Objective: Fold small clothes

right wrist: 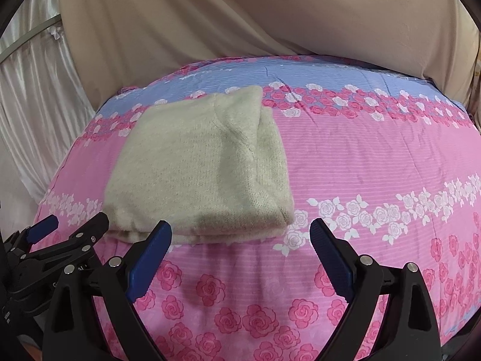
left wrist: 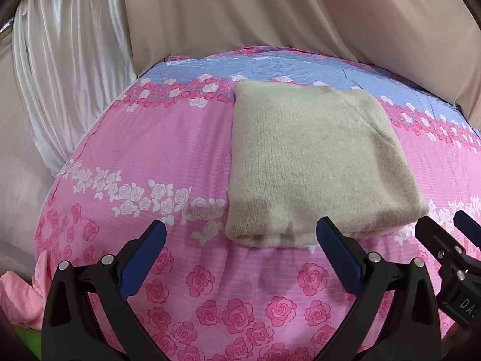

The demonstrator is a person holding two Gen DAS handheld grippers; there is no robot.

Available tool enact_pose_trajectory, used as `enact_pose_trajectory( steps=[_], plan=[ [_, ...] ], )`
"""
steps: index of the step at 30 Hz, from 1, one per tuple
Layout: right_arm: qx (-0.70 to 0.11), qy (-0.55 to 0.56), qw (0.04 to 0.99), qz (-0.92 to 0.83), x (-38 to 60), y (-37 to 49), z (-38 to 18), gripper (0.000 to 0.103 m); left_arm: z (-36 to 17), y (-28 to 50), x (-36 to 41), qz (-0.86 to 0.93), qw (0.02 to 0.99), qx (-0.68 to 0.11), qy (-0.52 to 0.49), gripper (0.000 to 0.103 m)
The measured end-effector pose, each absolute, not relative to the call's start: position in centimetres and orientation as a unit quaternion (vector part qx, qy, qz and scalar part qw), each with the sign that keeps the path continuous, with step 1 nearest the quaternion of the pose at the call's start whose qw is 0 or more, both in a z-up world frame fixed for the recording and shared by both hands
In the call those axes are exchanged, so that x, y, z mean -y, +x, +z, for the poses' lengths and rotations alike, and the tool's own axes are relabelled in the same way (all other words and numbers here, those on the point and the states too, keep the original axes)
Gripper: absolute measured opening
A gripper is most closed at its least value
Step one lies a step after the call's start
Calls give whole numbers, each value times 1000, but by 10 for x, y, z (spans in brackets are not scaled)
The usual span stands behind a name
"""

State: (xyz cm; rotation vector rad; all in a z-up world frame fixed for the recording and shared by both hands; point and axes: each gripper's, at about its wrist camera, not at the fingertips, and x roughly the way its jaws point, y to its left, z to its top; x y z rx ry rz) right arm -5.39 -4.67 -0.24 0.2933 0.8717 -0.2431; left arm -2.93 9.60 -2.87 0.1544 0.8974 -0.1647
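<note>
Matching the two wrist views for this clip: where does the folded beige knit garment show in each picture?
Left wrist: folded beige knit garment right of centre, beyond the open left gripper.
Right wrist: garment left of centre, beyond the open right gripper.
Shared landmark: the white-rose band on the bedspread.

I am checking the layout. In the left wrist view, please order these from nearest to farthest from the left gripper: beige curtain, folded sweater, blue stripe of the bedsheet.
1. Folded sweater: just ahead of the open left gripper, slightly right.
2. Blue stripe: behind the sweater, across the bed's far edge.
3. Beige curtain: hanging beyond the bed, farthest.
</note>
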Motion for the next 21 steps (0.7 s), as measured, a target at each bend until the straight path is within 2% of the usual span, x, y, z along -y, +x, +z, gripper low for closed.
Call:
enact_pose_trajectory(
  steps=[21],
  plan=[
    [-421,132,891,-105,34,-49,-3,91,-33,-28,-91,-79,889,-443,85,98]
  ],
)
